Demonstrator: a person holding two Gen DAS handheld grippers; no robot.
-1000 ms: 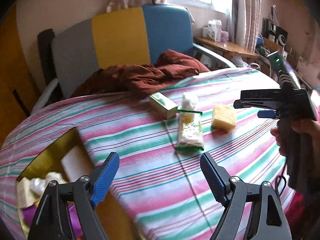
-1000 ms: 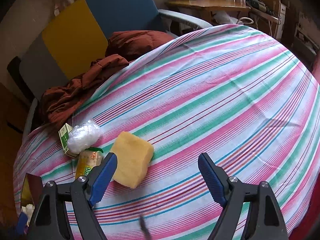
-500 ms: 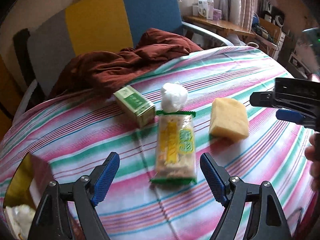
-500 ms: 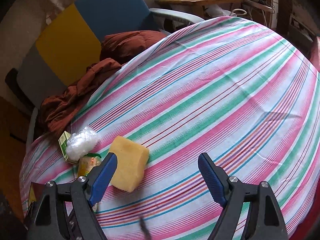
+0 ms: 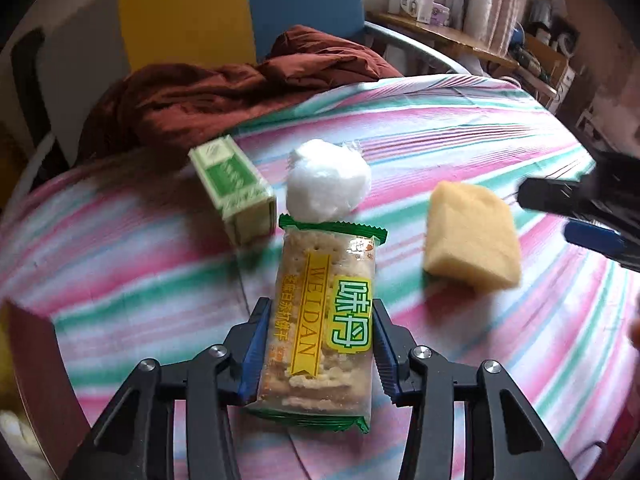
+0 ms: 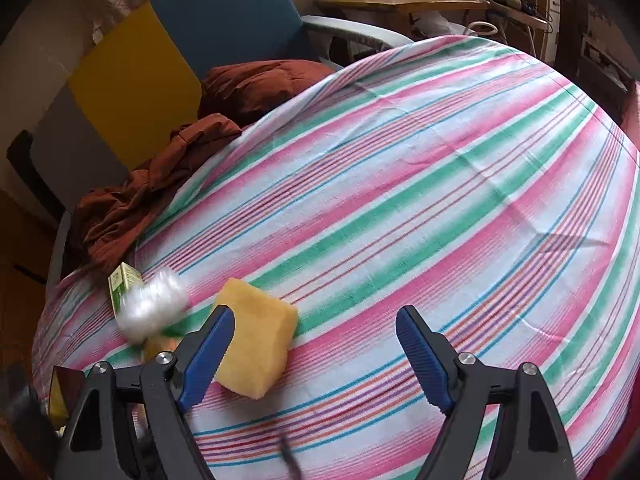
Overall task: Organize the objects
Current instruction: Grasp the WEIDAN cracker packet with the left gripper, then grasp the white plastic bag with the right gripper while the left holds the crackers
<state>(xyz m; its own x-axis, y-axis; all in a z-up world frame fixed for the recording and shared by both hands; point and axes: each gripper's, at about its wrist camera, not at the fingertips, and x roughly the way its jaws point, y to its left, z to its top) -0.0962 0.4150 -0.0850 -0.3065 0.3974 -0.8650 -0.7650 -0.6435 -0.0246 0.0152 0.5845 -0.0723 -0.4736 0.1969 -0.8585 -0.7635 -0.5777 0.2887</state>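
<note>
In the left wrist view, I see a green box at centre left on the striped tabletop. Just right of it sits a white plastic-wrapped ball, touching the top end of the cracker packet. My left hand-held gripper is closing; its blue pads flank the packet's lower half and appear to touch its sides. A yellow sponge lies at centre right, apart from the packet. At the right edge I see my right hand-held gripper.

In the right wrist view, the right hand-held gripper stands wide with nothing between its jaws; the sponge lies partly behind its left finger.
</note>
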